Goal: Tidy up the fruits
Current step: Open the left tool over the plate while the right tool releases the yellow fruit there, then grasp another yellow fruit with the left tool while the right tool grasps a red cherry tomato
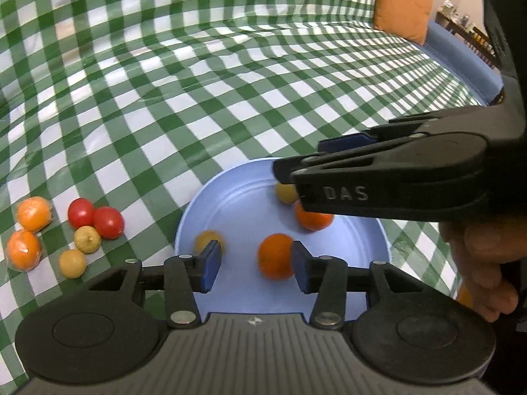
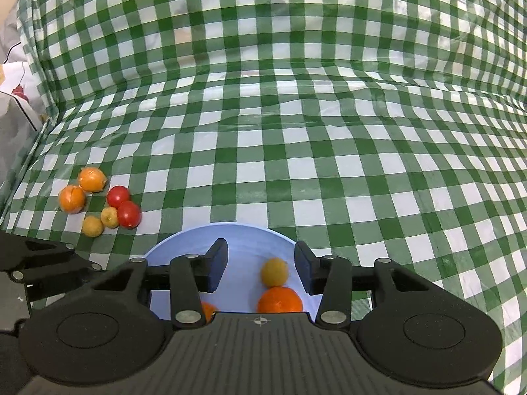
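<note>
A light blue plate lies on the green checked cloth and holds two oranges and two small yellow fruits. My left gripper is open and empty above the plate's near edge. My right gripper is open and empty over the same plate, above a yellow fruit and an orange; it shows side-on in the left wrist view. Left of the plate lie two wrapped oranges, two red tomatoes and two yellow fruits.
The loose fruit group shows in the right wrist view too. An orange cushion and a blue rail stand at the far right. The cloth rises at the back.
</note>
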`<state>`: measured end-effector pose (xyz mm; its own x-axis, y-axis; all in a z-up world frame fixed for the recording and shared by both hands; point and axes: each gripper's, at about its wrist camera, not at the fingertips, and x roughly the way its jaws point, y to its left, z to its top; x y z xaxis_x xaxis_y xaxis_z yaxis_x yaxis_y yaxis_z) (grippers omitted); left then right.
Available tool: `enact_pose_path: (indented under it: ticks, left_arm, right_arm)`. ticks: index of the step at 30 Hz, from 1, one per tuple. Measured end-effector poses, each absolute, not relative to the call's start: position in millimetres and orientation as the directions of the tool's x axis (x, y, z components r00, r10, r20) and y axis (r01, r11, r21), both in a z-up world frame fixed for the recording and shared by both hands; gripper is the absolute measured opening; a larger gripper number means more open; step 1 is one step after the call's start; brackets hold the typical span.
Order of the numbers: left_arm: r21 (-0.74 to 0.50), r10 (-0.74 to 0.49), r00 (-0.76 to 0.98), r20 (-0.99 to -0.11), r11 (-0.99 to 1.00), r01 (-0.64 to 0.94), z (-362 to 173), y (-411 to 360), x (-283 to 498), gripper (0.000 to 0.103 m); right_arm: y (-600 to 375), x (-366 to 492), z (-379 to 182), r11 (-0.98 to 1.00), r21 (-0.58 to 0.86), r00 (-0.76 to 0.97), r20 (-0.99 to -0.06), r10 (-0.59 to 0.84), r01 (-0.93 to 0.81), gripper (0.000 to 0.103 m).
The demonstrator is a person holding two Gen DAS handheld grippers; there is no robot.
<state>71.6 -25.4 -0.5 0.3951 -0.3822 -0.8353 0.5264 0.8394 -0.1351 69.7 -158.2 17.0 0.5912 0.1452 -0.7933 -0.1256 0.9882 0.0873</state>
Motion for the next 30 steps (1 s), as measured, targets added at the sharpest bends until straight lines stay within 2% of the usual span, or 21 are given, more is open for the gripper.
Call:
enact_pose_path:
  ticks: [30]
  left_arm:
    - [-0.138, -0.34, 0.431, -0.836, 0.89, 0.434, 7, -9, 81, 0.051]
  right_arm:
    - [-150, 74, 12, 0.992, 0.088, 0.597, -0.793, 0.122, -0.086, 0.052]
